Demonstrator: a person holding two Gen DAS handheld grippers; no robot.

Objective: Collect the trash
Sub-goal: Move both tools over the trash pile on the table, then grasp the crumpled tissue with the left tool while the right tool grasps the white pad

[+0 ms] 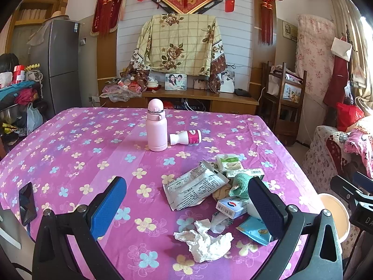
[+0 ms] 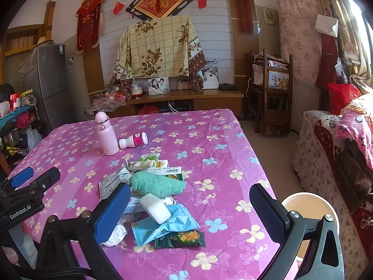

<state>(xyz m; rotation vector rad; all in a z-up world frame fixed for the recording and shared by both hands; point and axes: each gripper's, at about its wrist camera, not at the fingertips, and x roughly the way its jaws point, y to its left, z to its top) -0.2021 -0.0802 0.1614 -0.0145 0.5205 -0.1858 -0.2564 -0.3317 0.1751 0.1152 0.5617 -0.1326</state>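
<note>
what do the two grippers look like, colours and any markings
Both match: the left gripper and right gripper have black frames with triangular cut-outs and silver screws, and two fingers faced with textured blue pads. White "GenRobot.AI" lettering marks the left one's body, seen from the right wrist. A braided black cable runs below.

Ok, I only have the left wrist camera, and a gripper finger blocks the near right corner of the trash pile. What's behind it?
Observer: A dark green snack wrapper, tucked partly under the blue wrapper.
Operator: Anything on top of the blue one?
Observer: Yes, a white container lies on its side across it.
Operator: Is the right gripper open?
Observer: The right gripper is open and holds nothing.
</note>
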